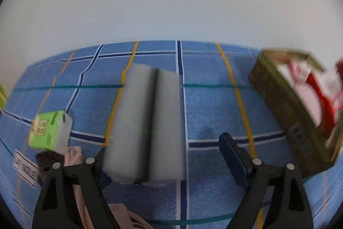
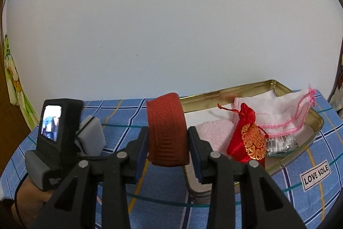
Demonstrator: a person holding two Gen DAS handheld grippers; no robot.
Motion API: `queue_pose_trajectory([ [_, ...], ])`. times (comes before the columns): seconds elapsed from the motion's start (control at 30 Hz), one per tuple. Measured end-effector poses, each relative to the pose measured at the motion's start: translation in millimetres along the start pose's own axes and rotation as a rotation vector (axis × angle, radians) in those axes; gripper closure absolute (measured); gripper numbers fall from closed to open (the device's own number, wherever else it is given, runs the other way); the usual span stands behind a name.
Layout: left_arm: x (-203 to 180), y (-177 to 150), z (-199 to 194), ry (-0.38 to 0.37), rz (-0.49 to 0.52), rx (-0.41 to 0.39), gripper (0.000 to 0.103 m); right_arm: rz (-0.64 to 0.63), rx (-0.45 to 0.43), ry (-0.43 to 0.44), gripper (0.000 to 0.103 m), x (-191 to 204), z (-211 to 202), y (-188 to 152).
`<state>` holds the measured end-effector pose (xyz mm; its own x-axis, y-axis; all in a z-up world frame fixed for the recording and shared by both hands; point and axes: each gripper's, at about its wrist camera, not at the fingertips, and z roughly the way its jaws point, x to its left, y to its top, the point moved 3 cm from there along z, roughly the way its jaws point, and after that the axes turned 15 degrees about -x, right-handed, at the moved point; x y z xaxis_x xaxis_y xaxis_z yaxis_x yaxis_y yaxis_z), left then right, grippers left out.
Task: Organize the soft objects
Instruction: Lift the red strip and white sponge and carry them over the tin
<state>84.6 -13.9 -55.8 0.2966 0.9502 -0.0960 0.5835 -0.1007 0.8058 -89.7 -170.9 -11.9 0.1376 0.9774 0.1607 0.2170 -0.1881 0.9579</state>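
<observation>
A grey sponge [image 1: 148, 121] with a dark middle stripe stands between the fingers of my left gripper [image 1: 164, 144]. The jaws are open, and the right pad [image 1: 232, 151] is clear of the sponge. My right gripper [image 2: 168, 143] is shut on a rust-red ribbed band [image 2: 167, 128], held above the tablecloth at the left edge of a gold tin [image 2: 246, 87]. The tin holds a red satin pouch [image 2: 246, 134], a pink fluffy cloth [image 2: 214, 134] and a white cloth with pink trim [image 2: 283, 111]. The same sponge [image 2: 92, 134] shows in the right wrist view.
A blue checked tablecloth [image 1: 214, 104] covers the table. A green carton [image 1: 49, 130] and a "LOVE SOLE" label [image 2: 316, 174] lie on it. The tin [image 1: 278, 104] stands right of the left gripper. A packet of cotton swabs [image 2: 280, 143] is in the tin. A person's hand [image 2: 27, 196] holds the left tool.
</observation>
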Motion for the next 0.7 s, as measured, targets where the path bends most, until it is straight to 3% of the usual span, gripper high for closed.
queue_pose_trajectory([
  [0.1, 8, 2, -8, 0.015, 0.003, -0.043, 0.048, 0.007, -0.005, -0.002, 0.066, -3, 1, 1],
  [0.13, 10, 3, -12, 0.009, 0.004, -0.066, 0.049, 0.007, -0.007, -0.003, 0.066, -3, 1, 2],
  [0.17, 10, 3, -16, -0.002, 0.000, -0.082, 0.056, 0.007, -0.008, -0.003, 0.066, -3, 1, 2],
  [0.53, 5, 22, -65, -0.088, -0.076, -0.259, 0.057, 0.009, -0.019, -0.002, 0.066, -5, -1, 5],
  [0.7, -12, 26, -78, -0.119, -0.081, -0.280, 0.057, 0.011, -0.051, 0.005, 0.066, -6, -9, 14],
])
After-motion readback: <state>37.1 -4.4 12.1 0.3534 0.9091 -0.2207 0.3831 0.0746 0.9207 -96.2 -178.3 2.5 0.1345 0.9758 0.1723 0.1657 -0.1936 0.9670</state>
